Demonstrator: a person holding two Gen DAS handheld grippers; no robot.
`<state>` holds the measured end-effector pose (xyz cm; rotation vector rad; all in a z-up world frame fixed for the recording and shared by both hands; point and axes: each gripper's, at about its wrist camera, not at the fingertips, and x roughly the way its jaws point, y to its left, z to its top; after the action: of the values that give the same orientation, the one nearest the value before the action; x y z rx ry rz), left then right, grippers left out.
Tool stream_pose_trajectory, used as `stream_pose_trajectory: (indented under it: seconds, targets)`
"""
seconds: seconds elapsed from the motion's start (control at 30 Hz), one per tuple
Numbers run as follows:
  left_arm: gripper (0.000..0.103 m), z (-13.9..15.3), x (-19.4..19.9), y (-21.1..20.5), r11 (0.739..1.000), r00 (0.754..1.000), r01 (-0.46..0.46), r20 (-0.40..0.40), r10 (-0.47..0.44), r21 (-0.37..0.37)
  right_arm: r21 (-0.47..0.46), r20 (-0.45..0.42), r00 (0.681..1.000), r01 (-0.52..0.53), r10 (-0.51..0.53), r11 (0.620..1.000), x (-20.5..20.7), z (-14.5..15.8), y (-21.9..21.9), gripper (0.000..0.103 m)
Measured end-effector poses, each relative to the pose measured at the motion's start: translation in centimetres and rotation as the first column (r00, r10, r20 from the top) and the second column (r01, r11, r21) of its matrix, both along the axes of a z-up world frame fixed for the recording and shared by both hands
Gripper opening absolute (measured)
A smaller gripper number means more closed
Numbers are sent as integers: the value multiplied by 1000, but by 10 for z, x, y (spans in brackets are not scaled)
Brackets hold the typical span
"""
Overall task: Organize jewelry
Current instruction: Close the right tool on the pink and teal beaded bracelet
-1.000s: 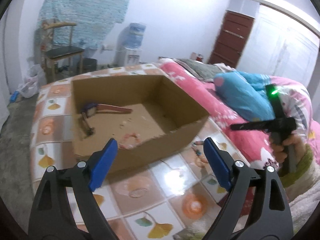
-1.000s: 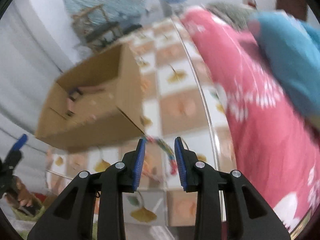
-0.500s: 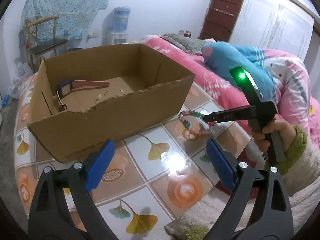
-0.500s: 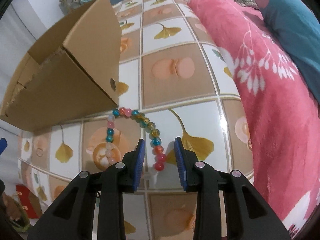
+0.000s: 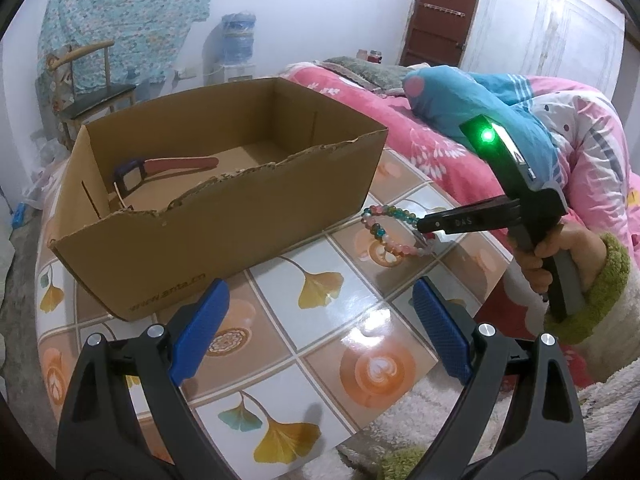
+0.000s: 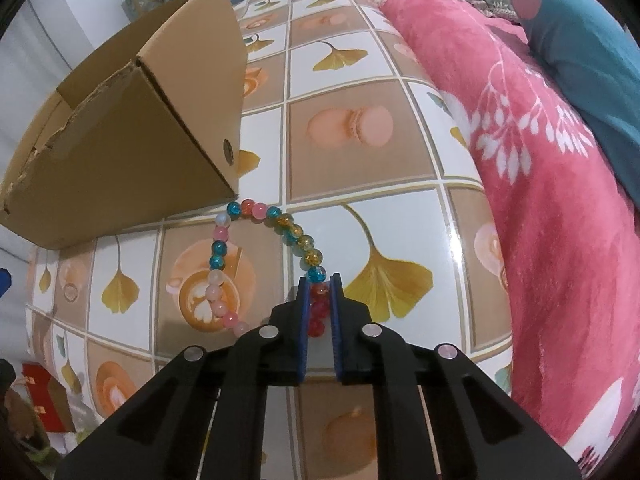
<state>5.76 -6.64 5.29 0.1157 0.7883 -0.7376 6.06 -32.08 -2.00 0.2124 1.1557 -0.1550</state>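
Note:
A beaded bracelet (image 6: 256,236) of teal, pink, amber and red beads lies on the tiled table (image 6: 360,184) beside the corner of an open cardboard box (image 6: 132,148). My right gripper (image 6: 319,285) is shut on the bracelet's red beads; it also shows in the left wrist view (image 5: 424,225), with the bracelet (image 5: 380,232) at its tip. The box (image 5: 224,208) holds a watch with a reddish strap (image 5: 160,168). My left gripper (image 5: 320,328) is open and empty, above the table in front of the box.
A bed with a pink floral cover (image 6: 540,184) and a blue pillow (image 5: 460,96) runs along the table's right edge. A chair (image 5: 92,92) and a water dispenser (image 5: 238,44) stand at the far wall. A red item (image 6: 44,396) sits at the table's near left.
My right gripper has moved down onto the bracelet and closed its fingers on the red beads. My left gripper has drawn back and lower, staying open.

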Motion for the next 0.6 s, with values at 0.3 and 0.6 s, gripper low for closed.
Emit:
stream_pose_trajectory:
  seconds: [0.3,0.6]
  targets:
    - [89,-2,3,-1,1000,1000,-8,1,8,18,104,-8,1000,-16,17,994,-12,-3,14,10]
    - [89,-6,1,-3,999,1000,-7,7,7,51,285,-5,997,-74,79,956,-26,-8,45,10]
